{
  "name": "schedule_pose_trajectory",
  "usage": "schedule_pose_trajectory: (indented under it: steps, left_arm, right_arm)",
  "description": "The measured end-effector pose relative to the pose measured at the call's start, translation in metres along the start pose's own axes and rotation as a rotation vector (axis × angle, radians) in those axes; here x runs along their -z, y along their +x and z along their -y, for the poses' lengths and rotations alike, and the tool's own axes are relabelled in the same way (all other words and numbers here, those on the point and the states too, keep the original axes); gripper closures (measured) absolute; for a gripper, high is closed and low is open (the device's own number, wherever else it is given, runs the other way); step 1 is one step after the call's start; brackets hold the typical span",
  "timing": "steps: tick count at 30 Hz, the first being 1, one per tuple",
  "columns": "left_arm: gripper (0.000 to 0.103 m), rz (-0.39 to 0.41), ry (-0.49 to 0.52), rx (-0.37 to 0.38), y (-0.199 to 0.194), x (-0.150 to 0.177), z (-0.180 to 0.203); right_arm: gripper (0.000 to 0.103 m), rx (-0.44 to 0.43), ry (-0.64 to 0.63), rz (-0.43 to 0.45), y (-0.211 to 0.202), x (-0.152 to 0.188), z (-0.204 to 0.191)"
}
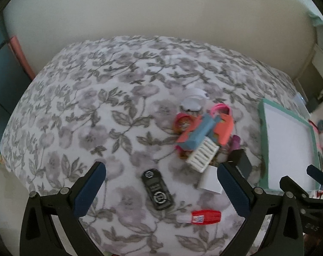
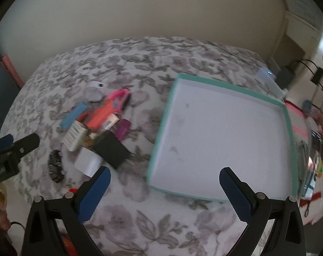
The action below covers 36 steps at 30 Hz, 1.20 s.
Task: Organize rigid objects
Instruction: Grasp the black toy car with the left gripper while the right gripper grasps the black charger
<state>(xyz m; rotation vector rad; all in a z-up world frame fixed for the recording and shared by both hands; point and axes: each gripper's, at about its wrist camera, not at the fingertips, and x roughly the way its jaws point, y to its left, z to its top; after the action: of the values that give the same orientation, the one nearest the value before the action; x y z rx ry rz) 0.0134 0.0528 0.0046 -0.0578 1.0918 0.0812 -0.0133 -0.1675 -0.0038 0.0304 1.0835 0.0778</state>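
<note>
Both grippers hang with their jaws spread wide and nothing between them. The left gripper (image 1: 161, 183) is over a flat black oblong device with round emblems (image 1: 158, 189), which lies alone on the bed with the grey flowered cover (image 1: 93, 111). Just beside it lies a small red and white tube (image 1: 201, 216).

The right gripper (image 2: 164, 189) is over the near edge of the shallow square tray with a teal rim and white floor (image 2: 161, 125), which holds nothing yet.

The heap of small coloured plastic things (image 1: 201, 132) is near the tray, to its left.

The risks seem these: the soft cover may give way under a finger, so that the flat device slides off. A pull in the heap may drag its neighbours along. The two grippers are also close together and might knock.
</note>
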Motion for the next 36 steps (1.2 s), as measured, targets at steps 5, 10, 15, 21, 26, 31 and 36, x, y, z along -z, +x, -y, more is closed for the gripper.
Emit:
schedule_pose_trajectory:
  steps: [5, 10, 15, 21, 26, 31, 36]
  left_arm:
    - [0.000, -0.069, -0.054, -0.007, 0.024, 0.006, -0.015]
    - [0.001, -0.132, -0.073, 0.001, 0.046, 0.015, -0.014]
    - [0.006, -0.194, -0.084, 0.015, 0.064, 0.021, -0.012]
    - [0.010, -0.237, -0.095, 0.040, 0.078, 0.027, -0.012]
    - [0.029, -0.283, -0.099, 0.064, 0.087, 0.031, -0.012]
    - [0.047, -0.317, -0.096, 0.096, 0.094, 0.034, -0.008]
    - [0.059, -0.317, -0.090, 0.087, 0.095, 0.035, -0.005]
  right_arm:
    - [0.000, -0.061, -0.037, -0.035, 0.012, -0.021, -0.027]
    - [0.000, -0.079, -0.050, -0.110, 0.039, -0.029, -0.041]
    - [0.011, -0.106, -0.045, -0.179, 0.064, -0.029, -0.048]
    - [0.019, -0.152, -0.024, -0.231, 0.083, -0.030, -0.051]
    - [0.025, -0.173, -0.009, -0.268, 0.097, -0.028, -0.052]
    - [0.029, -0.181, 0.014, -0.294, 0.105, -0.028, -0.049]
    - [0.036, -0.220, 0.069, -0.303, 0.109, -0.028, -0.042]
